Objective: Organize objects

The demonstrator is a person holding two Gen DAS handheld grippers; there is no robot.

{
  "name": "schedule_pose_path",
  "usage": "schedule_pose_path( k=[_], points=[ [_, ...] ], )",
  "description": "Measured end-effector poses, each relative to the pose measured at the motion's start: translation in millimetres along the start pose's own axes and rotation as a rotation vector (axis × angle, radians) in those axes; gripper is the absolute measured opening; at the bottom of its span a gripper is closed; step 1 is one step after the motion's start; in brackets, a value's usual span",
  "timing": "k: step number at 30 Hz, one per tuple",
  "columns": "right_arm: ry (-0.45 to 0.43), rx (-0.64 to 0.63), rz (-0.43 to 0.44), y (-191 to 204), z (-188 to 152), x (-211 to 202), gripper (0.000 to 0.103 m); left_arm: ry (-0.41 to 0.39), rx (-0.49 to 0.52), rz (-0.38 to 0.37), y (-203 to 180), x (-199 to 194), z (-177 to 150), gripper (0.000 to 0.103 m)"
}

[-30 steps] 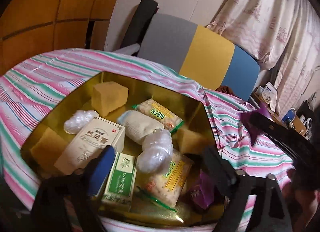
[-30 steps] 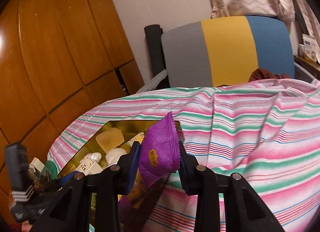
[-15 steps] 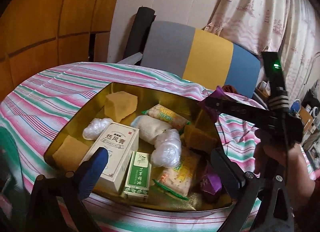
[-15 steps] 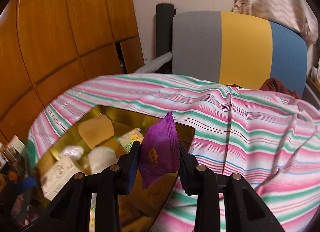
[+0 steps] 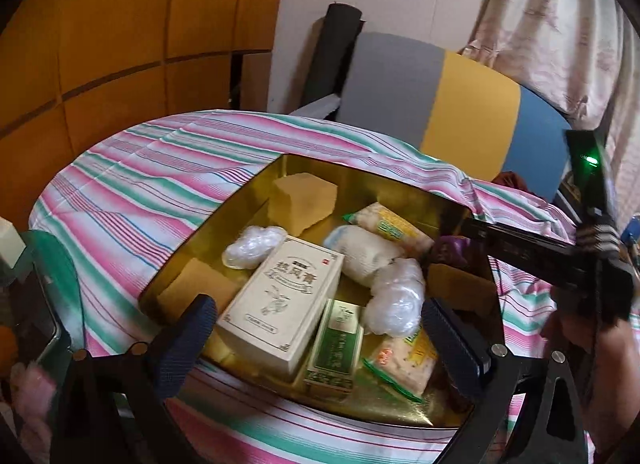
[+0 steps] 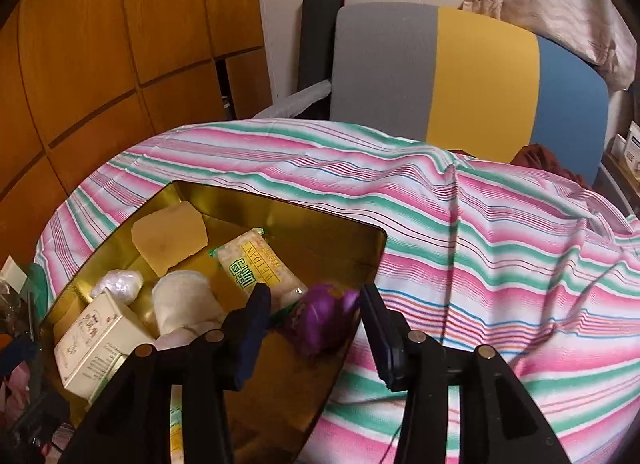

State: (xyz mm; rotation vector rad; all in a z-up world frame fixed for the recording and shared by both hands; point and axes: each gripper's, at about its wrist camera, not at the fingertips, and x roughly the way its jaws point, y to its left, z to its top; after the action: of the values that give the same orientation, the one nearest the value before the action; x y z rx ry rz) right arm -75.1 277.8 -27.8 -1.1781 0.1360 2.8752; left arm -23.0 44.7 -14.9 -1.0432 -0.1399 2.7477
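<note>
Purple snack packet (image 6: pixel 324 318) sits in my gold tin (image 6: pixel 320 220), right hand-held gripper (image 6: pixel 316 328) and left hand-held gripper (image 5: pixel 316 328) both spread empty, looks mostly done.

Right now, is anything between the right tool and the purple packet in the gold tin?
Nothing visible. The right tool is open, and the purple packet lies in the gold tin right between its fingers.

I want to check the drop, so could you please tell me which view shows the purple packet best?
The right wrist view: the purple packet lies unobstructed between the open right tongs. The left wrist view shows only a dark sliver beside the right tongs.
</note>
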Motion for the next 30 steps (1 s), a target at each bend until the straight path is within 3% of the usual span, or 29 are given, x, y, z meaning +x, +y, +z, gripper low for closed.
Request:
schedule_pose_path(
  k=[3,5,8,13,18,23,30],
  points=[
    [-0.022,0.025,0.002,1.9,-5.7,-16.2,0.05,-0.008,-0.018,0.018,3.5,-3.3,2.6,0.103],
    [-0.035,0.05,-0.002,3.0,-10.7,-26.9,0.063,-0.02,-0.026,0.041,5.3,-7.9,3.9,0.103],
    [-0.05,0.086,-0.012,5.1,-16.2,-39.7,0.072,-0.026,-0.029,0.084,5.7,-13.1,6.5,0.103],
    [-0.051,0.109,-0.041,15.4,-23.4,-56.8,0.072,0.003,-0.007,0.143,6.2,-15.1,7.7,0.103],
    [-0.065,0.095,-0.076,30.2,-27.7,-72.0,0.073,0.04,-0.057,0.146,16.5,-17.3,7.5,0.103],
    [-0.05,0.106,-0.061,46.5,-33.6,-79.3,0.073,0.01,-0.054,0.211,25.5,-26.9,4.1,0.103],
    [-0.01,0.107,-0.121,65.5,-40.5,-81.0,0.073,0.011,-0.047,0.252,35.4,-35.5,3.2,0.103]
  ],
)
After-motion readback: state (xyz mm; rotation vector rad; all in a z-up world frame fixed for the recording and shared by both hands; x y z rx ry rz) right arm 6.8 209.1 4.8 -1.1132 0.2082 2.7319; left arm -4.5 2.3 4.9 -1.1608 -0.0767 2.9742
